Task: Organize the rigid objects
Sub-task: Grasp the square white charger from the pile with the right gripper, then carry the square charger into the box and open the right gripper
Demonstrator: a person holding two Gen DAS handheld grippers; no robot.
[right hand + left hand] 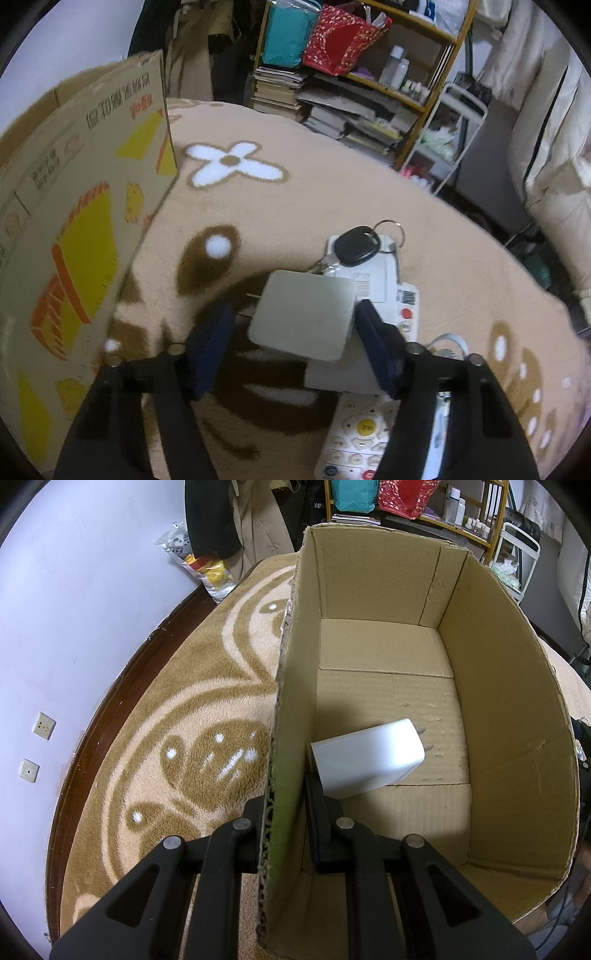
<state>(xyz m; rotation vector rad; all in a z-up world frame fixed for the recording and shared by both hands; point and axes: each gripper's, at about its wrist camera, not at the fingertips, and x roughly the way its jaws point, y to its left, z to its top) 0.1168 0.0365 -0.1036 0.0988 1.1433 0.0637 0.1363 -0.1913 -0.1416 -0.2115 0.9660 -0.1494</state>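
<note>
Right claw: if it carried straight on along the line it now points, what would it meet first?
Most likely the white square power adapter, which lies between the open fingers of the right claw. Just past it sit a black car key and a white device; depth is unclear.

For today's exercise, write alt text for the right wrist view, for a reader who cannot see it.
The right gripper straddles a pale grey plug adapter, one finger at its edge, above a pile holding a black car key and a white remote. A printed cardboard box stands to the left on a beige patterned blanket.
</note>
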